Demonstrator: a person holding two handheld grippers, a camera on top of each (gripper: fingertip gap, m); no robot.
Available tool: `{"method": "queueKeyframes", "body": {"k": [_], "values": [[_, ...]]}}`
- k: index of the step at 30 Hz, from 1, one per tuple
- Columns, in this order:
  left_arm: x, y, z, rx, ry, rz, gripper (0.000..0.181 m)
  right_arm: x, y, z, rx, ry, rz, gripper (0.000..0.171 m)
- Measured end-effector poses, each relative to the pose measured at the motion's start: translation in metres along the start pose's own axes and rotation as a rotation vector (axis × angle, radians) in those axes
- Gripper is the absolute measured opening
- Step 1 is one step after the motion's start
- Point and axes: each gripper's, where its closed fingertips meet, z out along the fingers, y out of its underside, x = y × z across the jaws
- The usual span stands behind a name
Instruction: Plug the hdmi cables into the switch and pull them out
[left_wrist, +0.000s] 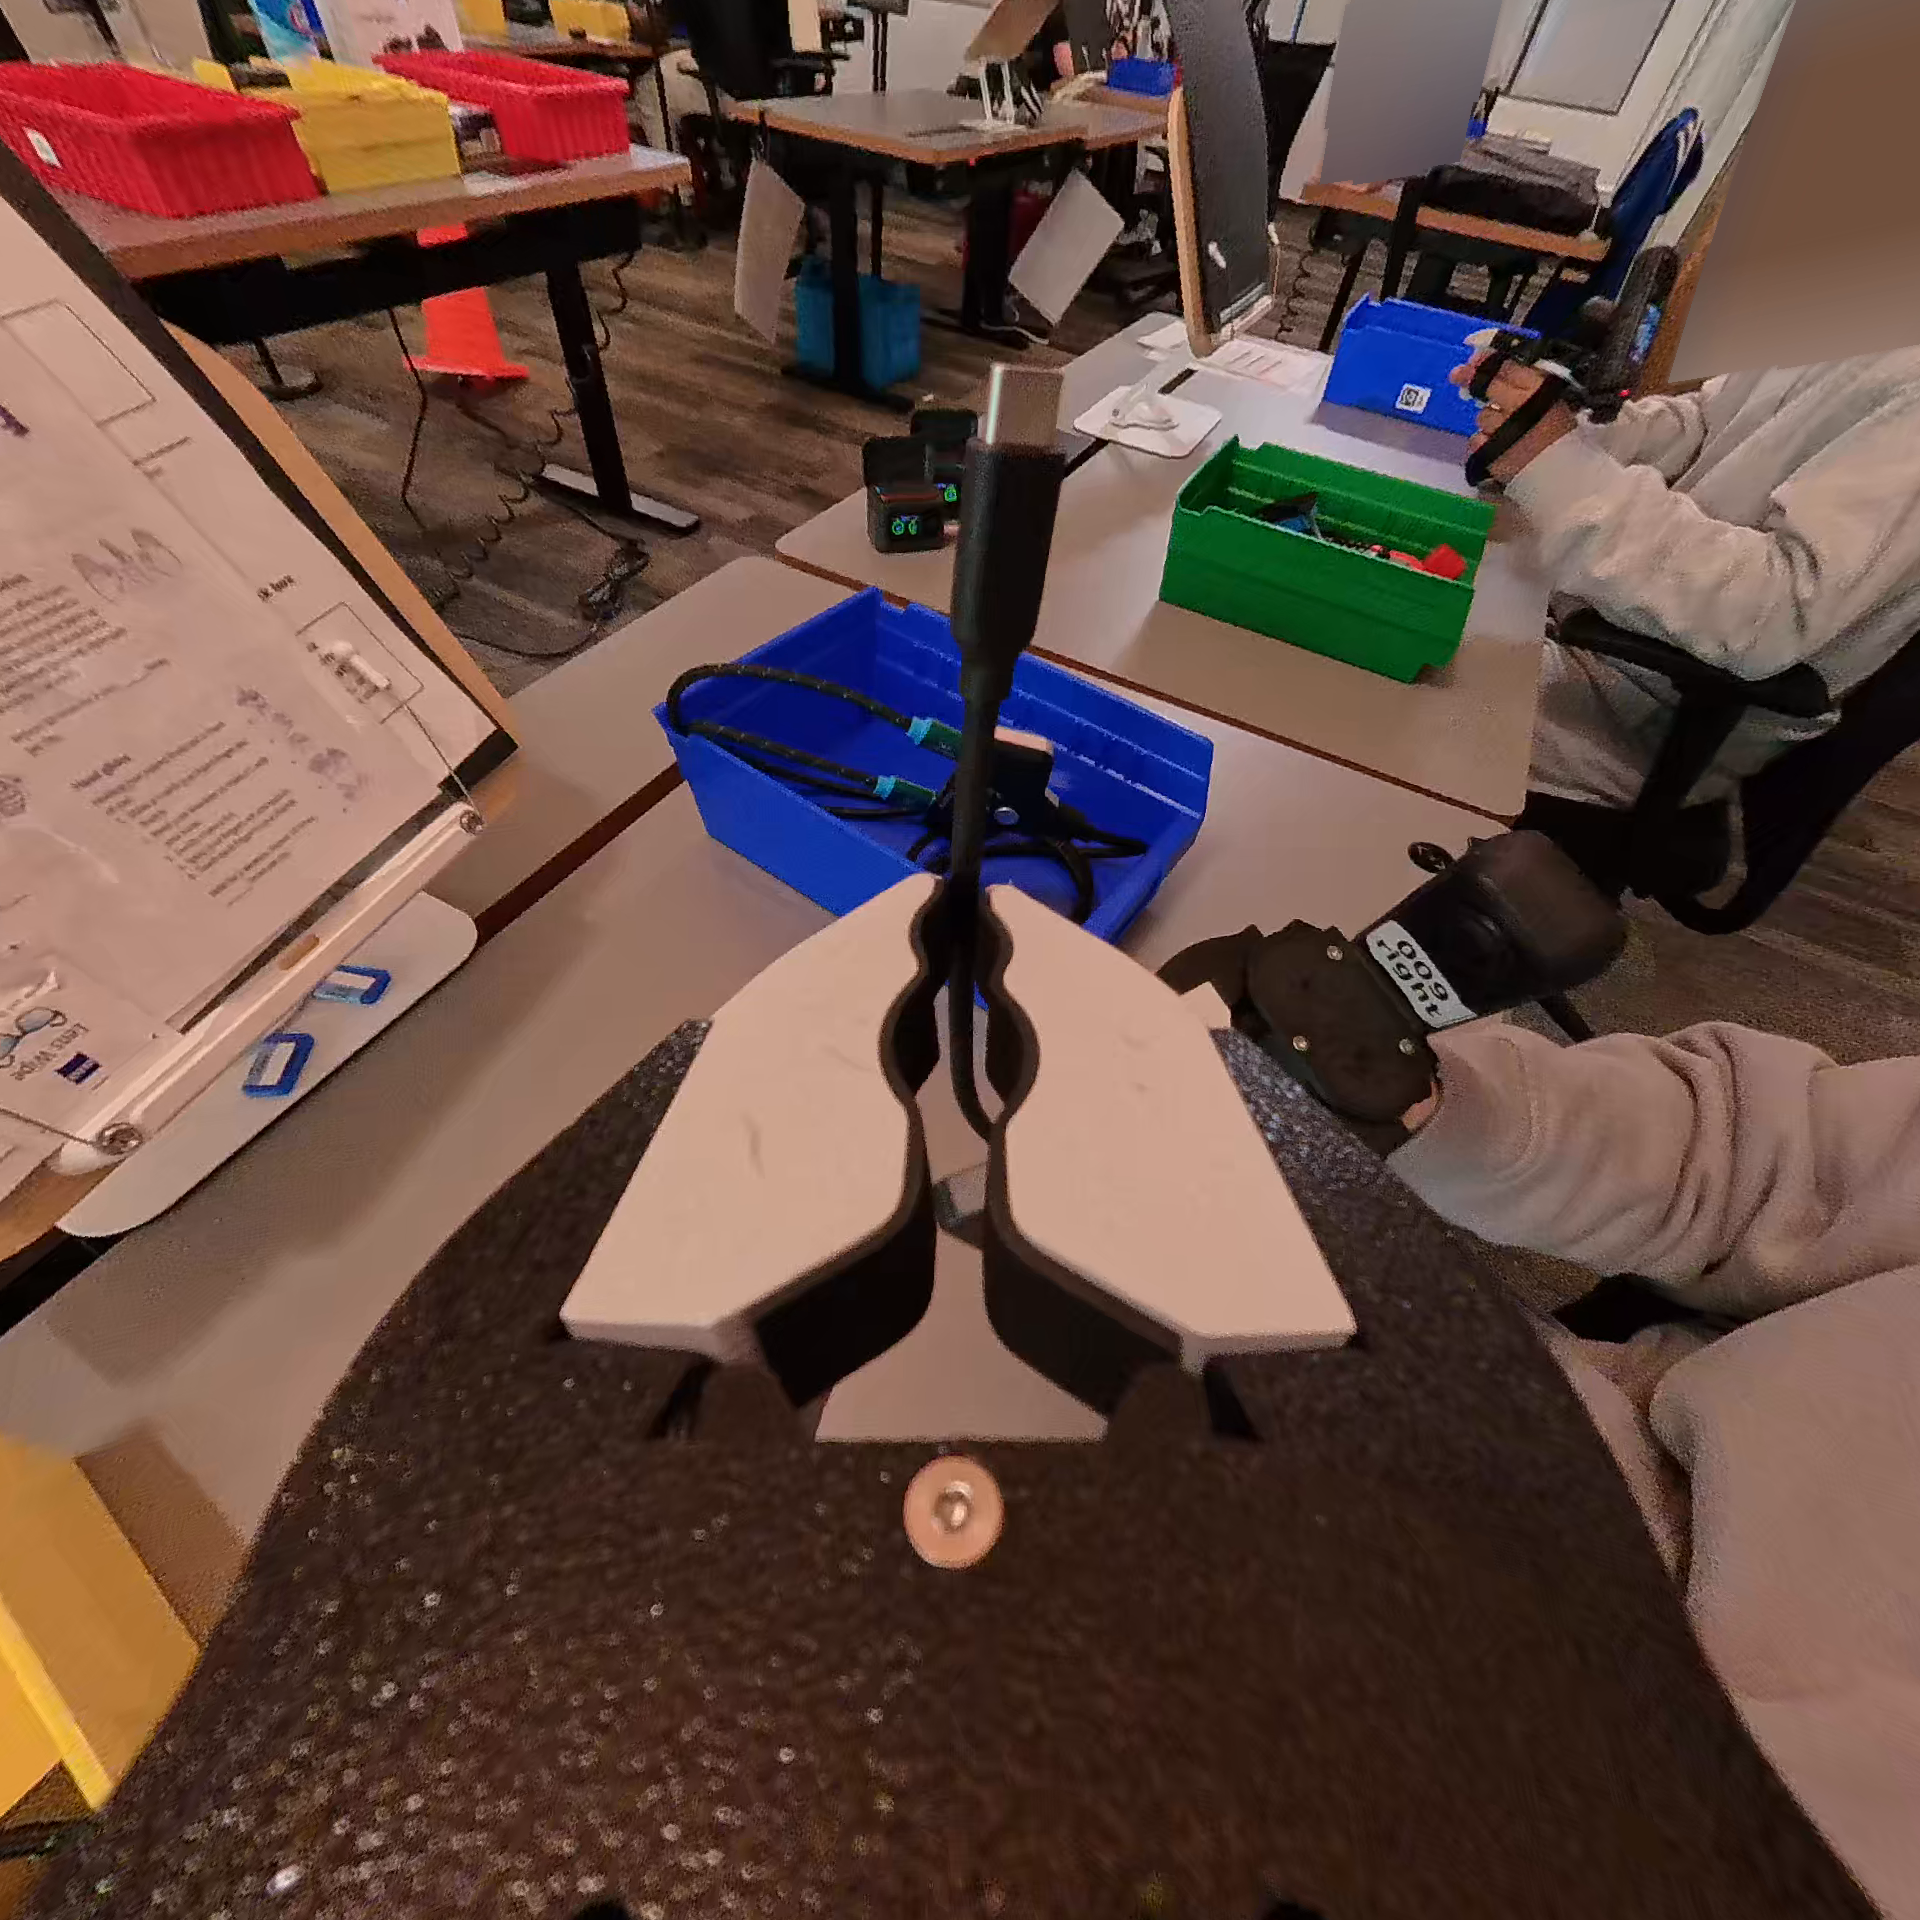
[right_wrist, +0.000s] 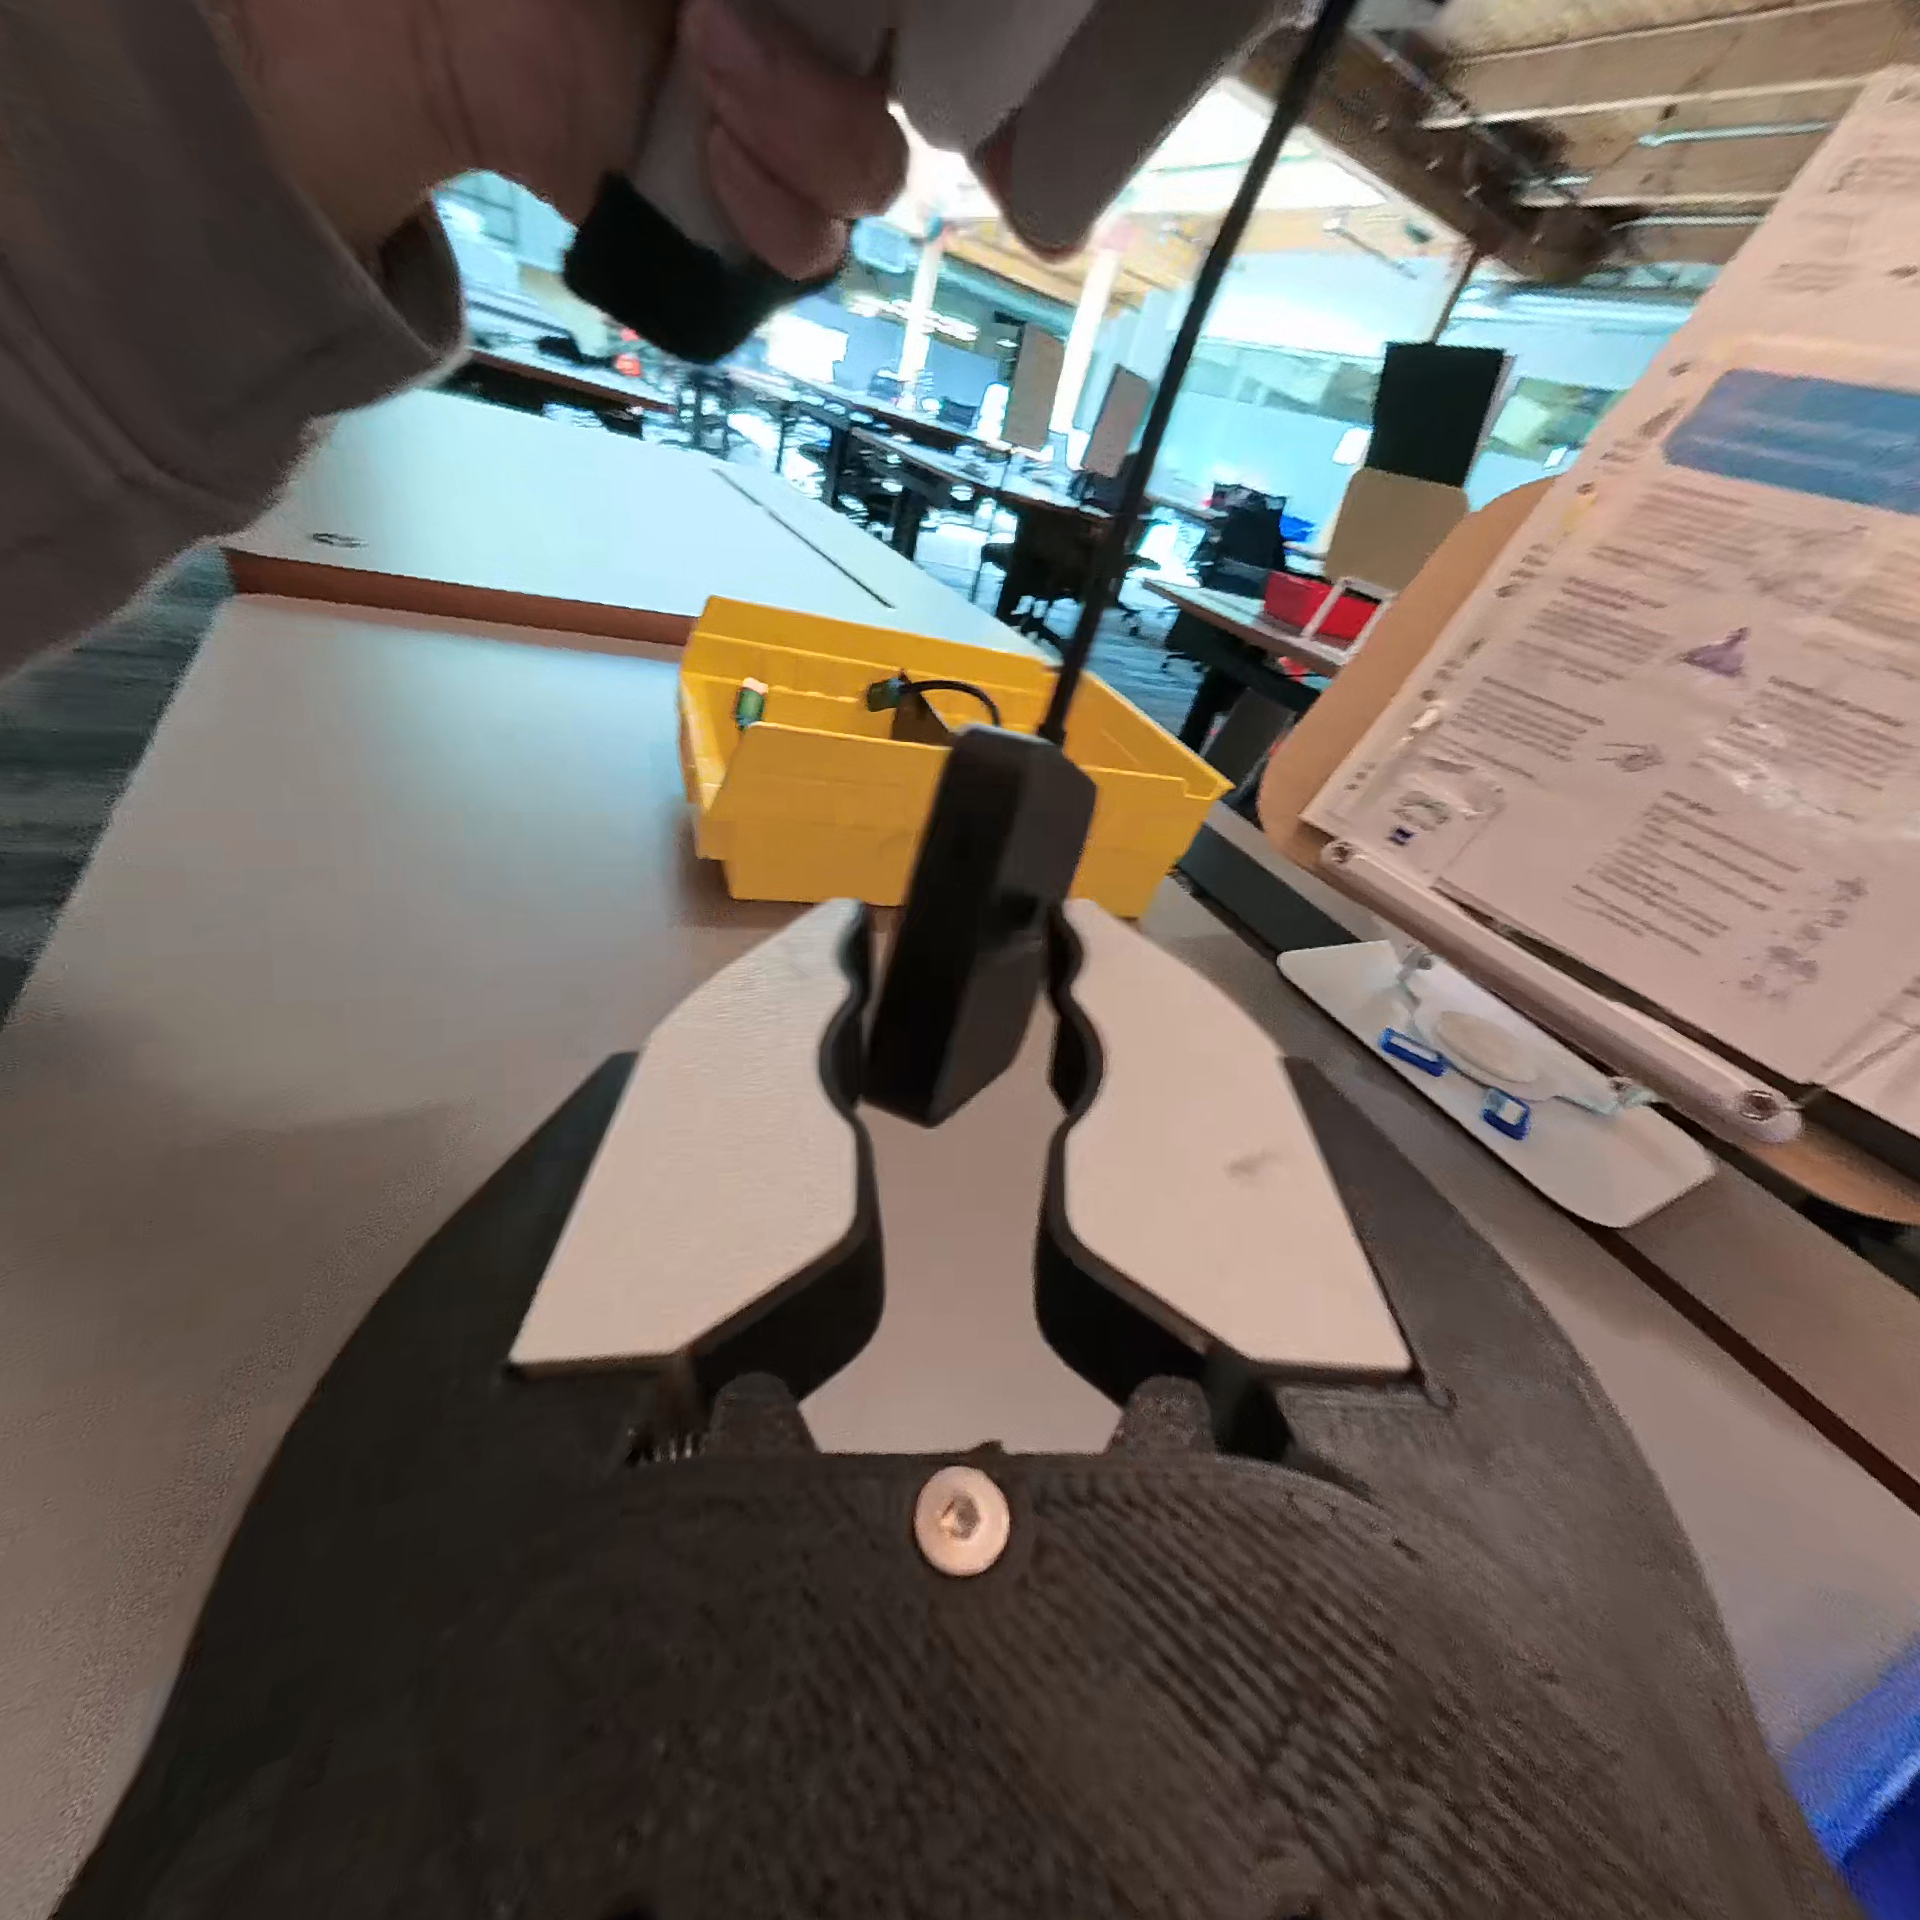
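Grey desk (left_wrist: 582, 997) fills mid-frame, with a blue bin (left_wrist: 1039, 821) of spare cables centre. Our left gripper (left_wrist: 961, 914) has its fingers pinched on an HDMI cable (left_wrist: 997, 540), plug upright at centre. Our right gripper (right_wrist: 961, 935) clamps the black switch (right_wrist: 977, 914) before a yellow bin (right_wrist: 831, 800).

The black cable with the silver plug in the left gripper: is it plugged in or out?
Out. The black cable with the silver plug stands free above the left gripper, its metal tip bare in the air.
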Motion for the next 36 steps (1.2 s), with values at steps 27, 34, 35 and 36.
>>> {"method": "queueKeyframes", "body": {"k": [27, 34, 35, 36], "values": [[0.044, 0.105, 0.043, -0.044, -0.205, 0.886, 0.072, 0.001, -0.037, -0.032, 0.203, -0.507, 0.959, 0.013], [0.048, 0.112, 0.03, -0.078, -0.117, 0.74, 0.06, 0.006, 0.003, -0.034, -0.135, -0.268, 0.387, 0.013], [0.054, 0.109, 0.026, -0.085, -0.095, 0.765, 0.052, 0.01, 0.014, -0.037, -0.225, -0.213, 0.264, 0.013], [0.06, 0.107, 0.024, -0.097, -0.075, 0.795, 0.046, 0.013, 0.023, -0.039, -0.3, -0.168, 0.15, 0.013]]}}
